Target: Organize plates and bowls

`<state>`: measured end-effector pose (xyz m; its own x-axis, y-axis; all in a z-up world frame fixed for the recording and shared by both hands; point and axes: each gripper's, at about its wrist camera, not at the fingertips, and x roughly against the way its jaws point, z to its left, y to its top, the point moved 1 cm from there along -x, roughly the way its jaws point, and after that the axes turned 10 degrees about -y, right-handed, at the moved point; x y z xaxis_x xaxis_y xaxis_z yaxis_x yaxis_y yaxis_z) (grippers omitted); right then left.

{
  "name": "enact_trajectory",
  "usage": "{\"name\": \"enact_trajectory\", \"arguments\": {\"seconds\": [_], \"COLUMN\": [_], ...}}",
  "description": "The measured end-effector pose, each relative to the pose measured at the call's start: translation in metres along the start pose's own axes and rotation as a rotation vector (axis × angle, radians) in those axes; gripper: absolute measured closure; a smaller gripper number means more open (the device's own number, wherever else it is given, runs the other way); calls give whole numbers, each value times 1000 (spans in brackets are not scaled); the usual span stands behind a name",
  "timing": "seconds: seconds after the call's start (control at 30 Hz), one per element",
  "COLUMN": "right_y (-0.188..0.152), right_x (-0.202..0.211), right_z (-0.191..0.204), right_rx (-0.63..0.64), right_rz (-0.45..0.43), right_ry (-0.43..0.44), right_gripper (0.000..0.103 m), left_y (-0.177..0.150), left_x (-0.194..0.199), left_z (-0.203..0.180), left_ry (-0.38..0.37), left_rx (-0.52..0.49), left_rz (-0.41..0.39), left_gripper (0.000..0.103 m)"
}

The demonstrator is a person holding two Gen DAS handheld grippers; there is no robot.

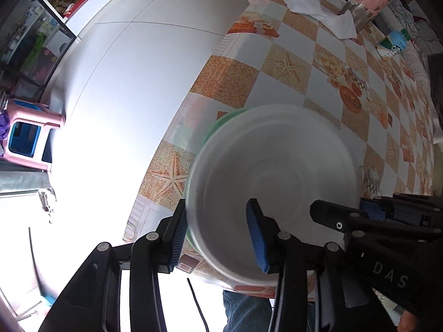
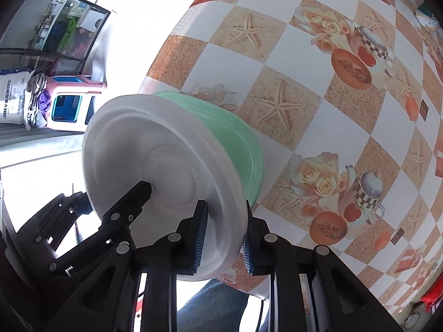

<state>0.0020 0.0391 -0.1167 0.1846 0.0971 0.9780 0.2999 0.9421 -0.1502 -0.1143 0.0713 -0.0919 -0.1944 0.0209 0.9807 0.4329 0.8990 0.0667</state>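
Note:
A white bowl [image 1: 277, 171] sits over a green plate [image 1: 221, 123] near the front edge of the patterned table [image 1: 290, 63]. My left gripper [image 1: 218, 235] straddles the bowl's left rim, one blue pad [image 1: 256, 238] inside and one [image 1: 177, 238] outside, with a gap at the inner pad. In the right wrist view the white bowl [image 2: 166, 163] lies on the green plate [image 2: 241, 149]. My right gripper [image 2: 224, 238] is closed on the bowl's right rim, pads on both sides of the wall. The other gripper [image 2: 124, 207] shows at left.
A Starbucks cup [image 1: 391, 44], a white cloth [image 1: 313, 5] and a tall jar [image 1: 368, 2] stand at the table's far side. A pink and blue stool [image 1: 30, 135] is on the white floor to the left. The table edge runs just under the bowl.

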Motion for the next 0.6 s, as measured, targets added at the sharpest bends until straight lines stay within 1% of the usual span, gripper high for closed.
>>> {"name": "enact_trajectory", "arguments": {"seconds": [0.03, 0.1, 0.13, 0.17, 0.2, 0.23, 0.27, 0.3, 0.37, 0.4, 0.47, 0.5, 0.53, 0.57, 0.6], "right_y": [1, 4, 4, 2, 1, 0, 0, -1, -2, -3, -5, -6, -8, -10, -13], "right_x": [-1, 1, 4, 9, 14, 18, 22, 26, 33, 37, 44, 48, 51, 54, 59], "right_z": [1, 3, 2, -3, -6, -10, -12, -13, -15, -16, -18, -19, -19, -20, -21], "right_rx": [-1, -8, -9, -8, -10, -10, -11, -11, -12, -12, -9, -9, -10, -12, -16], "right_rz": [-1, -3, -5, -13, -28, -46, -61, -65, -68, -73, -81, -87, -92, -102, -120], "right_ry": [1, 2, -4, -29, -60, -72, -64, -52, -51, -59, -71, -75, -76, -79, -83], "right_gripper": [78, 73, 69, 51, 34, 29, 24, 23, 23, 23, 23, 22, 15, 0, 0], "left_y": [-1, -2, -2, -3, -3, -4, -5, -6, -9, -10, -11, -11, -12, -13, -15], "left_x": [4, 10, 12, 14, 17, 20, 23, 26, 32, 34, 35, 34, 35, 35, 36], "left_z": [2, 7, 10, 14, 17, 18, 18, 17, 12, 9, 0, -4, -7, -10, -14], "left_ry": [9, 34, 48, 48, 38, 31, 32, 33, 23, 27, 46, 42, 44, 55, 68], "left_rx": [1, 4, 10, 16, 23, 23, 14, 0, -26, -41, -79, -98, -111, -125, -139], "left_rz": [-17, -47, -53, -52, -57, -67, -76, -80, -94, -98, -95, -86, -80, -76, -72], "left_gripper": [43, 37, 33, 30, 22, 21, 21, 19, 11, 0, 0, 0, 0, 0, 0]}}
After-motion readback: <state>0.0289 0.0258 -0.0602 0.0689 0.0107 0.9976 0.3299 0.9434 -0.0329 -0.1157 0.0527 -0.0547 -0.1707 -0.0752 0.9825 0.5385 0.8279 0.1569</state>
